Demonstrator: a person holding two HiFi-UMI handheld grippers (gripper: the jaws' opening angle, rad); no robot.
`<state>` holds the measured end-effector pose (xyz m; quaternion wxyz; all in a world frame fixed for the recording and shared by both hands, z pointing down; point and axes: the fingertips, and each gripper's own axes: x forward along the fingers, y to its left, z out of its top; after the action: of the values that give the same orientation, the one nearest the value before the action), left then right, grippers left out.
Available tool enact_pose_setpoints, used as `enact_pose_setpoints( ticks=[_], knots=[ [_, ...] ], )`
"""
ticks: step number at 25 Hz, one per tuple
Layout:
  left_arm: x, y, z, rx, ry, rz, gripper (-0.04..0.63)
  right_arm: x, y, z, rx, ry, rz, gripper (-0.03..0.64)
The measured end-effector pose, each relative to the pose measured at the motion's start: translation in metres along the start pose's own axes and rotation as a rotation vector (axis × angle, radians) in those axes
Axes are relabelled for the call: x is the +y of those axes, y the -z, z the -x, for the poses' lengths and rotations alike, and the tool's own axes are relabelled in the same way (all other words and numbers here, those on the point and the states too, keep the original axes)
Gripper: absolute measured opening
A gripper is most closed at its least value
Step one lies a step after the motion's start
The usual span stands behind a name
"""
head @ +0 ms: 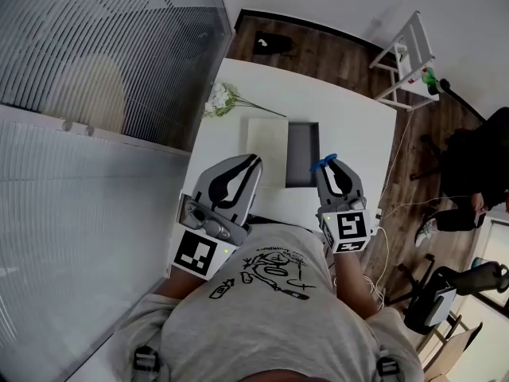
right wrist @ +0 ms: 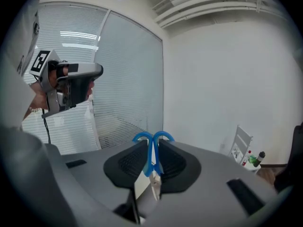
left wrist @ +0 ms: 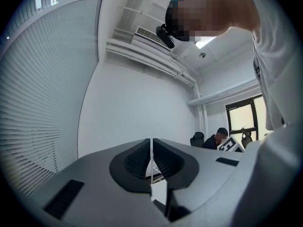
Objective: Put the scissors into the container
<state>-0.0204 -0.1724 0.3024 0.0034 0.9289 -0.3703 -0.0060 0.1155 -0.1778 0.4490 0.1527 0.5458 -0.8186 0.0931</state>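
Item: pair of blue-handled scissors (right wrist: 152,151), clamped between the black ribbed pads of the right gripper (right wrist: 153,144). The two blue handle loops rise just past the jaw tips, while the rest of the scissors, further back between the jaws, cannot be made out clearly. In the head view the right gripper is held near the person's chest, over the near part of the white table (head: 350,118). The blue loops show at its tip, just beside the near right corner of the container. Their height above the table cannot be told. Dark grey shallow rectangular container (head: 302,154): lies flat at mid-table and holds nothing that shows; the scissors are not in it. White rectangular panel (head: 268,151): lies flat, touching the container's left side. Left gripper (left wrist: 151,148): jaws together with only a thin slit between the pads and nothing between them, raised at the person's left, level with the right gripper. Bunch of white flowers with green stems (head: 223,99): lies on the far left part of the table, well apart from the container. White slatted rack (head: 407,54): stands on the dark wooden floor (head: 334,50) beyond the table's far right corner. Frosted slatted glass partition (head: 103,46): runs along the table's left.
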Motion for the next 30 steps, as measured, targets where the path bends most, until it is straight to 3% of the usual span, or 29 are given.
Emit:
enact_pose_setpoints(
  ticks=[30],
  knots=[
    [0.024, 0.007, 0.003, 0.02, -0.03, 0.018, 0.032, -0.01, 0.149, -0.107, 0.326, -0.007, -0.053, 0.083]
  ],
)
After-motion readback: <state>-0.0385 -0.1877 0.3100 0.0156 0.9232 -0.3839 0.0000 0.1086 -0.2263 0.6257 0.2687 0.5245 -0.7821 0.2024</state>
